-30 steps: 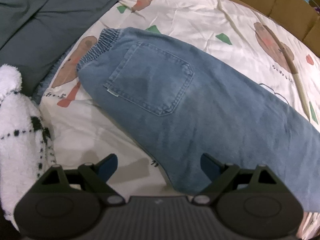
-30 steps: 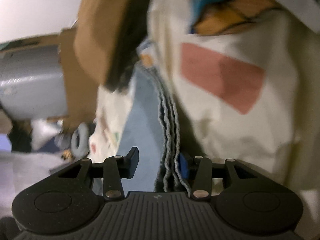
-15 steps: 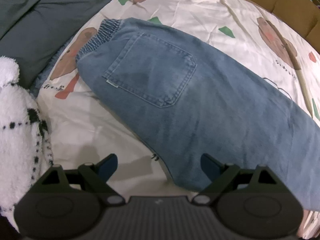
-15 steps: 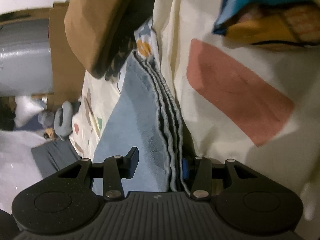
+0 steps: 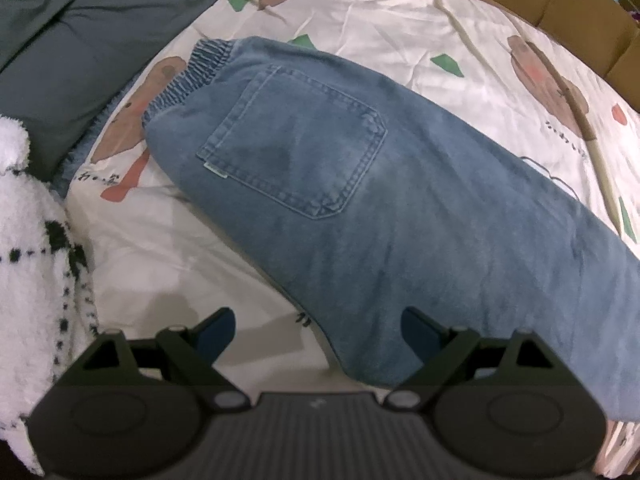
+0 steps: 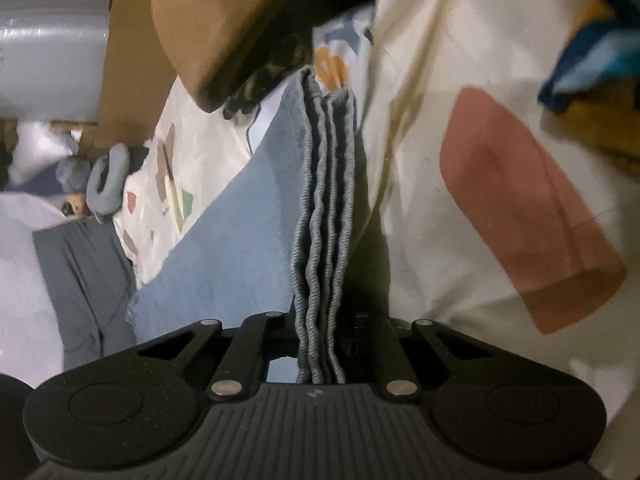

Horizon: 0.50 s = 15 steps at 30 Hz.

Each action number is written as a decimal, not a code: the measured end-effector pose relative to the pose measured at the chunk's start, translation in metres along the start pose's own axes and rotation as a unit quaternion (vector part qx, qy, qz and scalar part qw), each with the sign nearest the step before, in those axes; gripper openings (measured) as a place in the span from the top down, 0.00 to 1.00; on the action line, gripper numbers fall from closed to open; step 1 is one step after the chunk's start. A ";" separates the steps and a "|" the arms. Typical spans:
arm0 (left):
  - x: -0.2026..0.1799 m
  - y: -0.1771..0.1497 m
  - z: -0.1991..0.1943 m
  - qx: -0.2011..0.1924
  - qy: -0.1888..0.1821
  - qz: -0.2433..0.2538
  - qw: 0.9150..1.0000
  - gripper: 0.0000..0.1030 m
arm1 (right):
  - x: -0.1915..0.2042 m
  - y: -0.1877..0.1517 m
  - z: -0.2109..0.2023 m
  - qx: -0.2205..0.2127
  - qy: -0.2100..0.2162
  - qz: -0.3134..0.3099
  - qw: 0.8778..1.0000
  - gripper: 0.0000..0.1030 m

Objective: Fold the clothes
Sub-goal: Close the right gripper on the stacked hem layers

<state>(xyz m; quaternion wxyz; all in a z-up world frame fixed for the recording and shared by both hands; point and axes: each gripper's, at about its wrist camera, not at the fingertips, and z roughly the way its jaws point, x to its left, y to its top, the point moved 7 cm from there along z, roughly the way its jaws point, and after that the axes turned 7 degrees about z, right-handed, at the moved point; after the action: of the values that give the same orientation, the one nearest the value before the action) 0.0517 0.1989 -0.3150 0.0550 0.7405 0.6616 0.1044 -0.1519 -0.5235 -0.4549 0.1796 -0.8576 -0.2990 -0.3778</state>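
A pair of blue jeans [image 5: 380, 208] lies across a cream printed bedsheet [image 5: 400, 8], folded lengthwise, back pocket up and elastic waistband at the upper left. My left gripper [image 5: 318, 330] hovers open over the near edge of the jeans, nothing between its fingers. In the right wrist view the stacked leg hems of the jeans [image 6: 324, 240] run down between the fingers, and my right gripper [image 6: 320, 344] is shut on them. Its fingertips are hidden by the denim.
A fluffy white and black blanket [image 5: 36, 264] lies at the left. A dark grey cushion [image 5: 80, 20] sits at the upper left. Cardboard boxes [image 5: 560, 8] line the far side of the bed. A brown cardboard flap [image 6: 216, 28] hangs above the hems.
The right gripper has shut on the jeans hems, which were loose between open fingers before. The left gripper has drifted slightly, staying open over the jeans.
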 end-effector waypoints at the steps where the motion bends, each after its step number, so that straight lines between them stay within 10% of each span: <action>1: 0.000 -0.001 0.001 -0.001 -0.002 -0.002 1.000 0.11 | 0.004 -0.001 -0.003 0.000 -0.003 -0.008 1.000 0.92; 15: -0.025 -0.001 0.024 -0.010 -0.060 -0.006 0.998 0.11 | 0.093 -0.001 -0.045 -0.007 -0.062 -0.100 0.993 0.92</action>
<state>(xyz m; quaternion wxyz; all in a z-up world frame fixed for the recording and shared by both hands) 0.0536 0.1760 -0.3404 0.1028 0.7409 0.6604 0.0663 -0.1275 -0.5115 -0.3547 0.1158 -0.8467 -0.3908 -0.3419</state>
